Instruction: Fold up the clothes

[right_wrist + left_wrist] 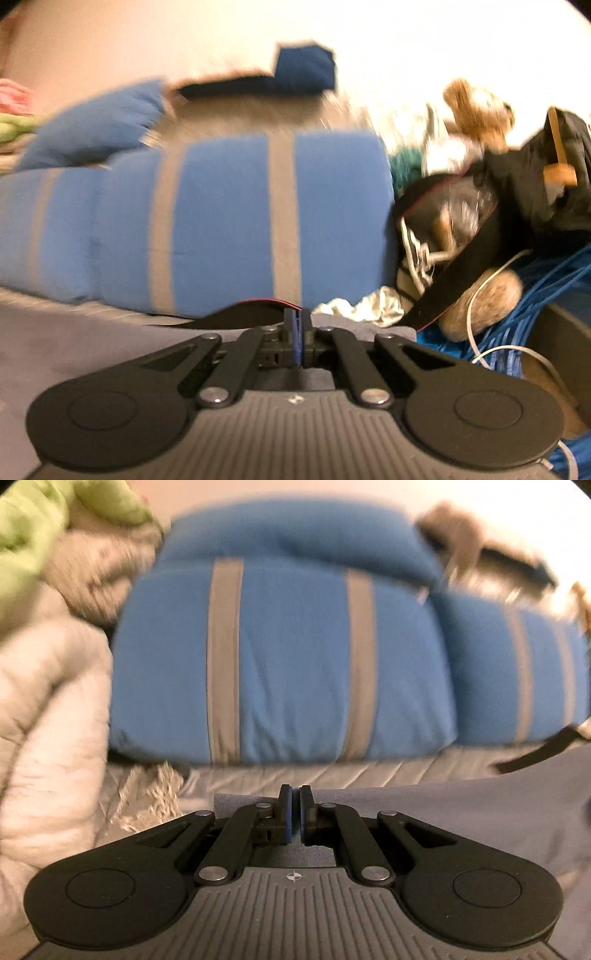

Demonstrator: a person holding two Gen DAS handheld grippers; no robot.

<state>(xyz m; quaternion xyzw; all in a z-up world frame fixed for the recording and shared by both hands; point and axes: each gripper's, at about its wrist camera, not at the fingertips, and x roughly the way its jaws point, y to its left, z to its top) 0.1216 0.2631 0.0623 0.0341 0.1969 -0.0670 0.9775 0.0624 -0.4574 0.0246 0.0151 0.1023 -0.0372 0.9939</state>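
Left claw [295, 805]: jaws closed to thin slit. Grey garment [461, 812] spread on bed under and beside claw; edge appears pinched between pads, though grip unconfirmed through blur. Right claw [297, 328]: jaws fully closed, likewise over grey garment, apparently nipping edge.

Judgement: both claws take one edge each, keeping cloth taut for fold.

Blue striped cushions [280, 664] stand behind garment. Clutter pile [498, 206] at right, clear of work area.

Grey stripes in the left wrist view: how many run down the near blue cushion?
2. One grey stripe runs down its left part, the other right of the middle. The neighbouring blue cushion to the right has blurred stripes too, not counted here.
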